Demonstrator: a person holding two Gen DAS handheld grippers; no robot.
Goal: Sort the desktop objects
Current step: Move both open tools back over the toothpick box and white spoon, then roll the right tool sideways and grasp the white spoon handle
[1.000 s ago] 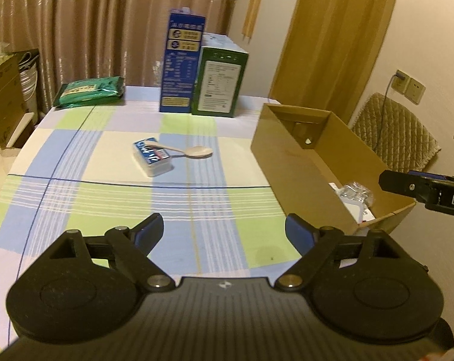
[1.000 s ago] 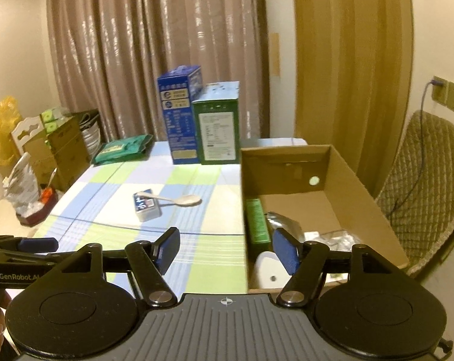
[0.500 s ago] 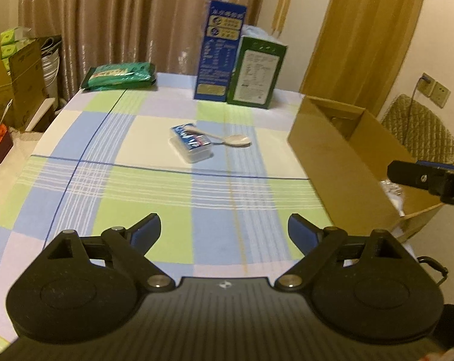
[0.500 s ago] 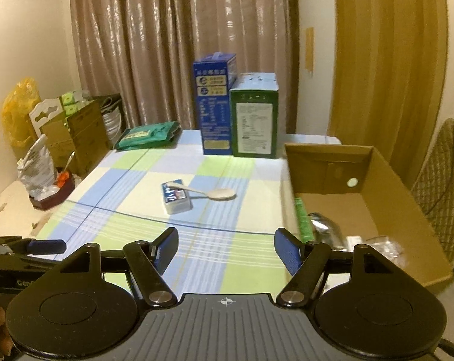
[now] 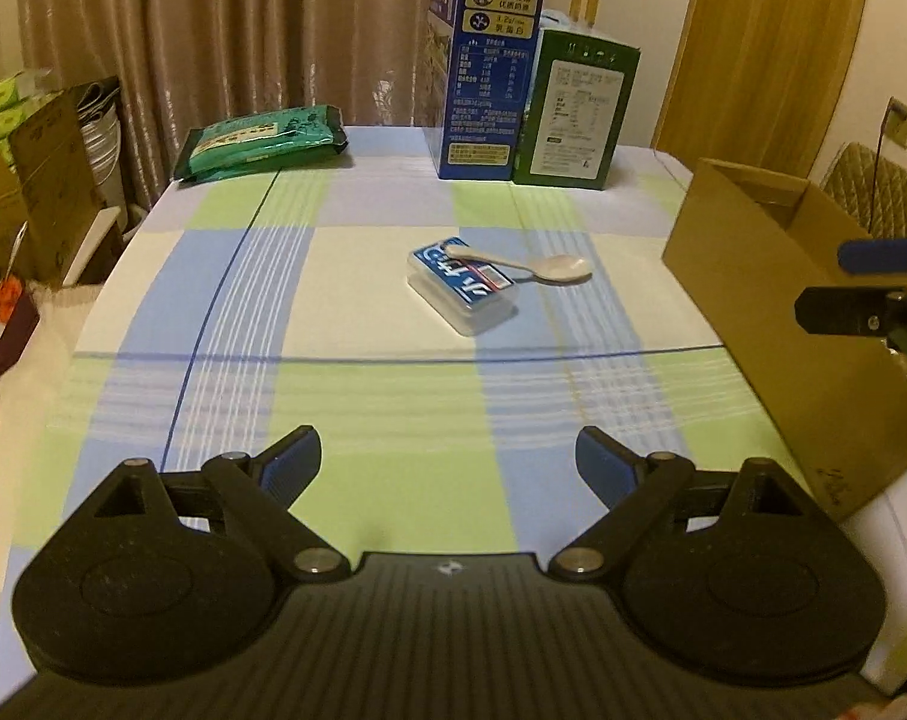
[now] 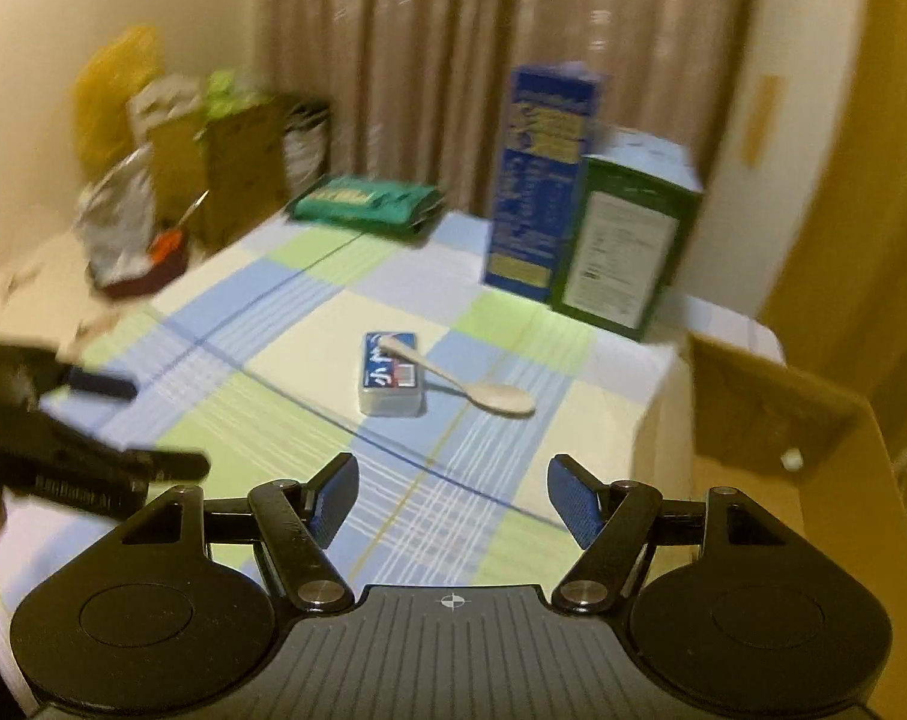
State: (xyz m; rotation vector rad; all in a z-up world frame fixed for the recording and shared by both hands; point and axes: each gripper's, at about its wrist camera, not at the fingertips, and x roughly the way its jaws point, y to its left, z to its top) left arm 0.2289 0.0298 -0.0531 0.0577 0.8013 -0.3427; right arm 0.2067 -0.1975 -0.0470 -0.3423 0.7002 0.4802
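Jaws apart on the left hand-held gripper [image 5: 448, 461], empty, hovering over green and blue squares of the checked tabletop [image 5: 357, 396]. Same on the right hand-held gripper [image 6: 453, 495]: blue pads spread wide, nothing between them, low over the cloth near its 6 o'clock edge.

Straight ahead at 12 o'clock from the left gripper, well apart from it: small blue-labelled case [image 5: 462, 285] flat on the cloth, pale spoon [image 5: 525, 266] lying across its far corner, handle on the case, bowl resting on the tabletop toward 3 o'clock. Seen from the right wrist, same case [image 6: 391, 381] at about 11 o'clock, spoon [image 6: 465, 381] slanting off it toward 4 o'clock. Right-wrist view blurred, fine print unreadable.

Farther out at 12 o'clock, along the tabletop's back edge: tall blue carton [image 5: 486, 66] upright, green carton [image 5: 576, 111] just beside it on the 3 o'clock side, touching or nearly so. Green packet [image 5: 261, 141] flat at 10 o'clock, by the curtain [image 5: 225, 30].

At 3 o'clock, open cardboard box [image 5: 795, 324] at the tabletop's side, contents hidden from both views. Other gripper's tips showing in front of it.

Boxes and bags [image 5: 27, 162] off the tabletop at 9 o'clock.
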